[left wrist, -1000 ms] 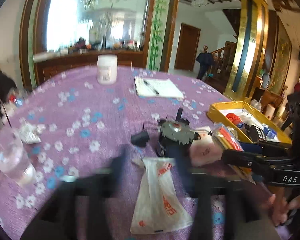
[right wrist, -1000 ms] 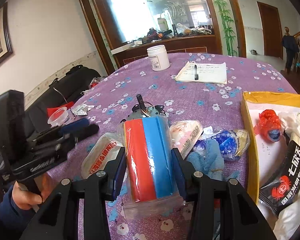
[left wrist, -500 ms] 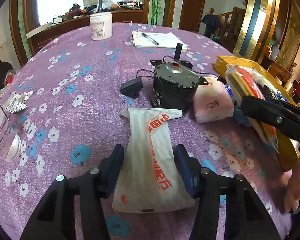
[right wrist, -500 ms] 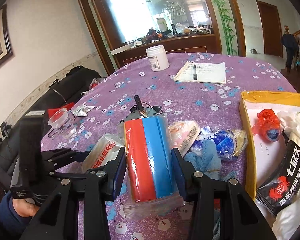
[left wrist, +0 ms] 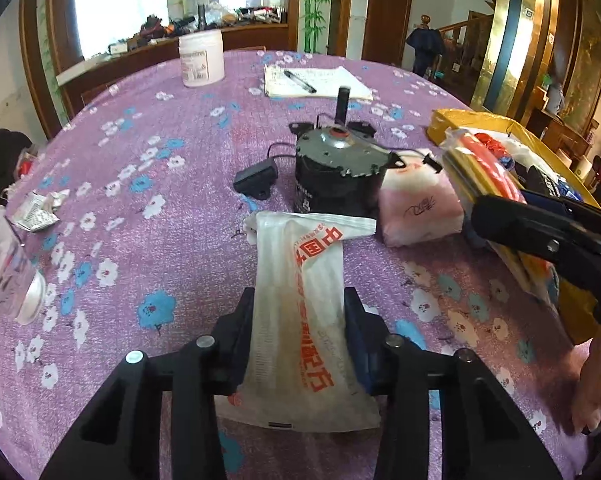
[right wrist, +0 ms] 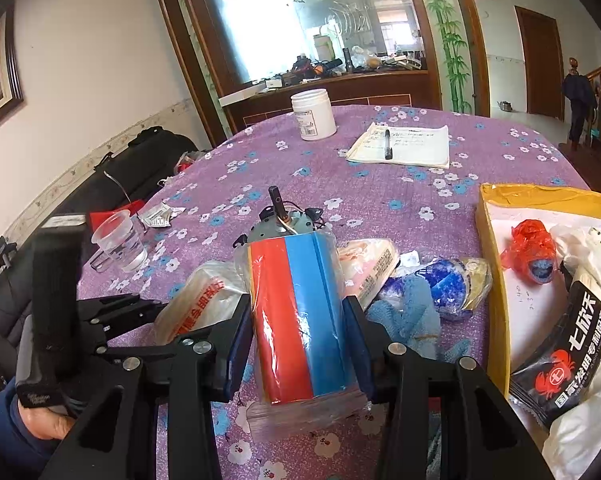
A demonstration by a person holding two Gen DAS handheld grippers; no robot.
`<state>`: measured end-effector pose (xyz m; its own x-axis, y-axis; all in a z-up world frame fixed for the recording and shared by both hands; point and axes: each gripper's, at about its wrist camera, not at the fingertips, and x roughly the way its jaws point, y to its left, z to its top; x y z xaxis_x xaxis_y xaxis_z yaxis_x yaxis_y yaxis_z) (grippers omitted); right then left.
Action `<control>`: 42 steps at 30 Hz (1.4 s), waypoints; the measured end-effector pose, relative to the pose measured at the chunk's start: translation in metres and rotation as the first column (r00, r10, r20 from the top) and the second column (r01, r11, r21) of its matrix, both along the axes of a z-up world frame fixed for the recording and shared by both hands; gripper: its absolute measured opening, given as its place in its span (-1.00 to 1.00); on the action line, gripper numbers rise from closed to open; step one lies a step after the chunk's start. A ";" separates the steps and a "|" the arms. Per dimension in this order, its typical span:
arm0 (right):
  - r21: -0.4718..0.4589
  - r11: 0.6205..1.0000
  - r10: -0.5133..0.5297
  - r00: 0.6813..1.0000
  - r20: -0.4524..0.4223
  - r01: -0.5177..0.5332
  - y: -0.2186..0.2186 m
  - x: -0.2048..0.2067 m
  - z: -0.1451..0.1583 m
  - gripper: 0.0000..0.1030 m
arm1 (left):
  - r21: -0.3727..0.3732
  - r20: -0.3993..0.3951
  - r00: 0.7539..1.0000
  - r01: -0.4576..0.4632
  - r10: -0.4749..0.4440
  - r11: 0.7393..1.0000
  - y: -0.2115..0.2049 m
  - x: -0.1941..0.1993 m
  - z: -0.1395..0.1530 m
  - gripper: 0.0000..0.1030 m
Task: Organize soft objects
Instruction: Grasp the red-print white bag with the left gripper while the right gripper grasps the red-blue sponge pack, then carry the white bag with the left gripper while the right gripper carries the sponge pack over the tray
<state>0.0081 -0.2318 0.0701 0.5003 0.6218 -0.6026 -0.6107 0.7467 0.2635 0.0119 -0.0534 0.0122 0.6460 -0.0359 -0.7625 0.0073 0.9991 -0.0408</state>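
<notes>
A pick-up is in hand: the left hand-held gripper [left wrist: 298, 320] is being closed around a white bag [left wrist: 300, 312] lying flat on the tabletop [left wrist: 140, 184], its fingers at the bag's two edges, a firm pinch not yet certain. The right hand-held gripper [right wrist: 298, 336] is clamped on a red-and-blue pack [right wrist: 296, 316] raised above the cloth. Next, it is judged, the bag must be pinched firmly, lifted, and carried to the yellow box [right wrist: 496, 312] at the right. Counted: two grippers, one motor [left wrist: 336, 172], one jar [left wrist: 201, 58], one notepad [left wrist: 316, 82], one pink packet [left wrist: 418, 210].
</notes>
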 end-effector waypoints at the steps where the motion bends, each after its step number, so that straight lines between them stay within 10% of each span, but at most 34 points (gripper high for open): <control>1: 0.004 1.000 -0.002 1.000 0.004 0.002 -0.001 -0.001 0.001 -0.07 | -0.009 0.017 1.000 0.003 -0.002 1.000 -0.001 -0.004 0.004 -0.23; 16: 0.166 0.978 -0.132 0.991 0.025 0.126 -0.048 0.009 0.036 -0.07 | -0.076 0.158 0.987 0.050 -0.038 0.996 -0.044 -0.025 0.051 -0.22; 31: 0.310 0.859 -0.429 0.903 -0.001 0.408 -0.171 0.041 0.093 -0.07 | -0.103 0.211 0.952 0.249 -0.224 0.963 -0.154 0.010 0.097 -0.21; 42: 0.270 0.784 -0.522 0.829 -0.200 0.559 -0.259 0.095 0.048 -0.07 | -0.145 0.159 0.928 0.360 -0.337 0.922 -0.240 0.057 0.071 -0.21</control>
<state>0.1029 -0.4911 0.1177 0.7526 0.4290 -0.4996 -0.0850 0.8157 0.5723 0.0692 -0.2938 0.0832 0.6613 -0.3970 -0.6365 0.3705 0.9106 -0.1831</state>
